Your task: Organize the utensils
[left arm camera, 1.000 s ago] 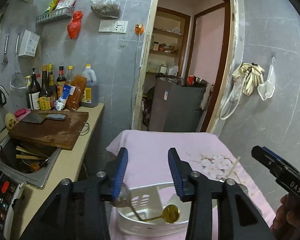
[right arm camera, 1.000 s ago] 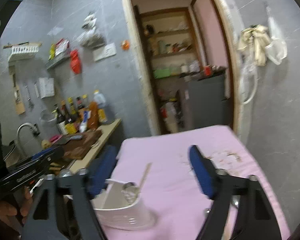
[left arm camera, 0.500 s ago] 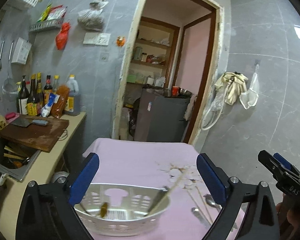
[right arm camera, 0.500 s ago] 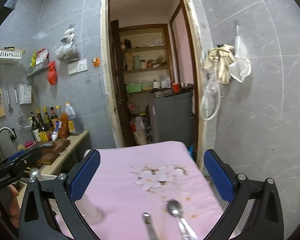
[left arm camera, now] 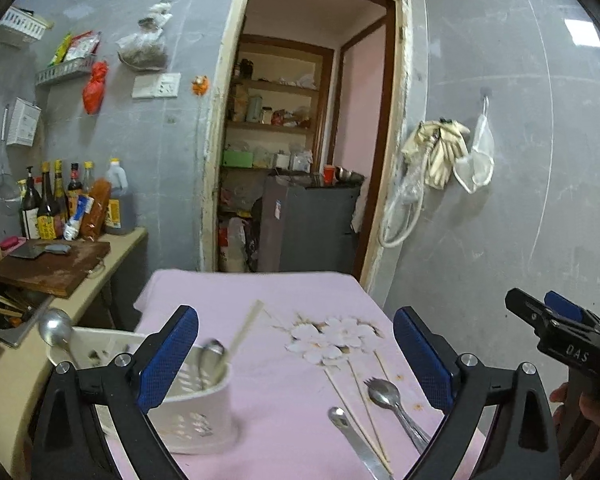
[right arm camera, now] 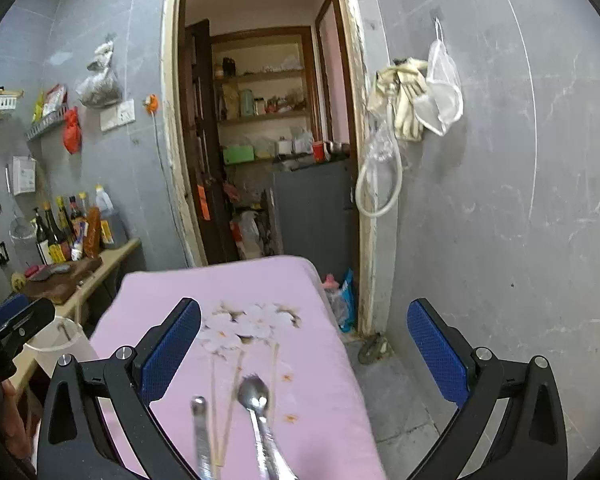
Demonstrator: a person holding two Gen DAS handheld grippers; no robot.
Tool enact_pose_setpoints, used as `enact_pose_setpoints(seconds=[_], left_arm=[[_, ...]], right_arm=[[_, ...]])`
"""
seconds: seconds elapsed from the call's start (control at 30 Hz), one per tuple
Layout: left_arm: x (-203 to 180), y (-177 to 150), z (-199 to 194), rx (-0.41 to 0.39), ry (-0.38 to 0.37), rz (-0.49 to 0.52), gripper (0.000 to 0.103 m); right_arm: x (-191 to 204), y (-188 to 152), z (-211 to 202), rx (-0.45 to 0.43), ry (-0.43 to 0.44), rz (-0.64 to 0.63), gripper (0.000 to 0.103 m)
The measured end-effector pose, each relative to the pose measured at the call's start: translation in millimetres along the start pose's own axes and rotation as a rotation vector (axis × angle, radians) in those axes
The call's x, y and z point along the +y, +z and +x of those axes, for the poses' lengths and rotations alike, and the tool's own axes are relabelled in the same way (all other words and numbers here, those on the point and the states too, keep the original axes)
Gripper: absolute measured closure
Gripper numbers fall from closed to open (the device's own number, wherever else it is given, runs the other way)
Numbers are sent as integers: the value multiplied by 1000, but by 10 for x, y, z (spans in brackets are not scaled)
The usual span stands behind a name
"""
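right gripper (right arm camera: 304,354) wide open, empty | spoon (right arm camera: 256,400) at 6 o'clock, handle toward camera | left gripper (left arm camera: 296,354) open, farther

Shiny metal spork (left arm camera: 384,393), white perforated plastic basket (left arm camera: 188,428), matt pink cloth (left arm camera: 284,380).

The white utensil basket (left arm camera: 196,412) is partly hidden behind the left claw's finger (left arm camera: 168,356) and smeared by motion. The spork (left arm camera: 384,394) and steel handle (left arm camera: 352,436) run off the bottom edge. In the right wrist view they blur, perhaps with chopsticks (right arm camera: 224,404).
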State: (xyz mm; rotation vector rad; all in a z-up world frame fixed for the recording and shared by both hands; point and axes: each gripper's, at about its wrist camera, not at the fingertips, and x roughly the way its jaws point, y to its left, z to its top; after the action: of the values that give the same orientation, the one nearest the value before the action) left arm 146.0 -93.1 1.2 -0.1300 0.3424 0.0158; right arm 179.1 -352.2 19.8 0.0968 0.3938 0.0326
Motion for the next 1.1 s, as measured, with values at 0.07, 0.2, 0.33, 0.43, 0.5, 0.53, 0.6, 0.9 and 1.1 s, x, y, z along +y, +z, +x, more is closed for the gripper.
enact_pose_setpoints(seconds=[0.07, 0.2, 0.33, 0.43, 0.5, 0.53, 0.6, 0.9, 1.1], left_arm=[[-74, -55, 58, 23, -5, -4, 4], [-189, -241, 248, 93, -8, -10, 4], [-214, -471, 474, 160, 7, -27, 5], [-210, -620, 628, 201, 13, -35, 5], [-195, -700, 741, 237, 10, -40, 5], [-190, -737, 798, 254, 7, -41, 5], [-180, -799, 880, 279, 6, -46, 5], [-175, -931, 1162, 337, 21, -33, 16], [-210, -1010, 1284, 389, 2, -29, 33]], right_arm=[[-69, -67, 106, 24, 5, 1, 1], [-203, -254, 325, 75, 19, 5, 1], [-297, -490, 512, 116, 33, 0, 1], [-336, -650, 667, 151, 50, 7, 1], [-340, -741, 767, 172, 77, 15, 1], [-339, -781, 815, 181, 92, 18, 1], [-326, -858, 907, 198, 109, 20, 2], [-247, -1027, 1273, 250, 227, 14, 21], [-125, -1099, 1435, 306, 328, -23, 38]])
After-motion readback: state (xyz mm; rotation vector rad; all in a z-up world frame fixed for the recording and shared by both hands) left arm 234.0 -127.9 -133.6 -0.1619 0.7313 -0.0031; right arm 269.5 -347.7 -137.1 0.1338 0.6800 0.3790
